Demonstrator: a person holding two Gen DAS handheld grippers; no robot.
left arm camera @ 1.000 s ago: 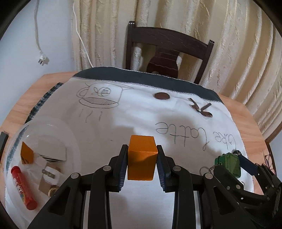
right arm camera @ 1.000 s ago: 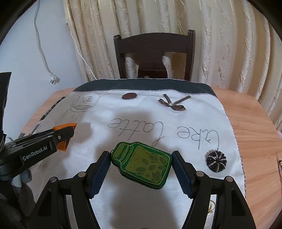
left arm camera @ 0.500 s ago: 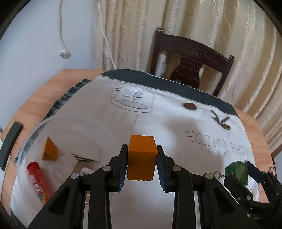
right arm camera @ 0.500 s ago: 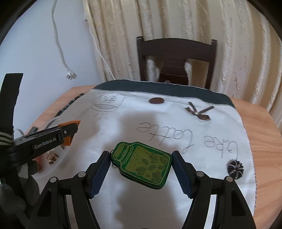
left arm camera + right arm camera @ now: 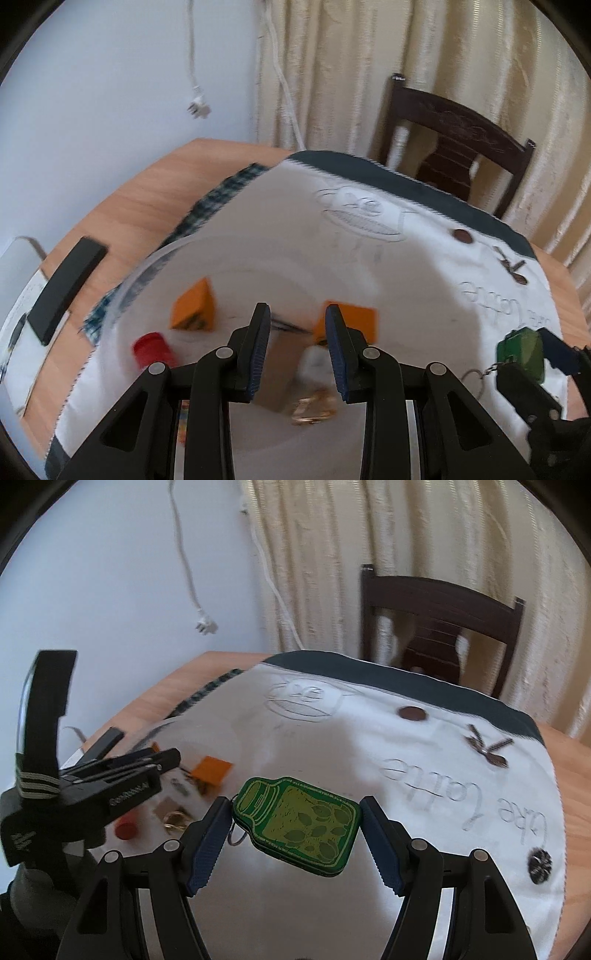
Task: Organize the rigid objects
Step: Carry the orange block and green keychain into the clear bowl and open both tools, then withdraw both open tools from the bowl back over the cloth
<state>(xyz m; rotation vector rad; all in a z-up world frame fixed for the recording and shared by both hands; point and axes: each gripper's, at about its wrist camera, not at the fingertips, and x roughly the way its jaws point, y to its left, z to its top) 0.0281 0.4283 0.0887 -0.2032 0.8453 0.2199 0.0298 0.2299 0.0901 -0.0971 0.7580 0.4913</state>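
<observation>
The clear plastic bowl (image 5: 155, 258) sits at the left edge of the tabletop (image 5: 147, 192), on a white cloth (image 5: 295, 206) with drawn lettering, and that's where the hard little things are collecting. Inside it: two orange wooden cubes, one (image 5: 194, 310) toward the bowl's left, the other (image 5: 351, 323) just past the left gripper's (image 5: 297, 347) right finger. That left gripper hangs over the bowl with its blue ribbed fingers (image 5: 258, 343) apart and nothing between them, so I'd call this the drop step for the cube. Also in there, a red-capped tube (image 5: 153, 349), some card, and something brassy (image 5: 312, 408), blurred, can't say what.

Now the right gripper (image 5: 295, 825): fingers clamped on either side of a flat green tin shaped like a jar (image 5: 299, 825), printed with leaves, smooth-edged, a keyring dangling off its neck end. It's held above the cloth, near the front edge, right of the bowl.

Next, I'd guess, the left pulls clear and the tin swings left over the bowl's rim. It's slick metal, so a level carry matters.

Still loose on the cloth: a brown disc (image 5: 412, 713), a bow clip (image 5: 487, 747), a black-and-white round button (image 5: 539, 864).
</observation>
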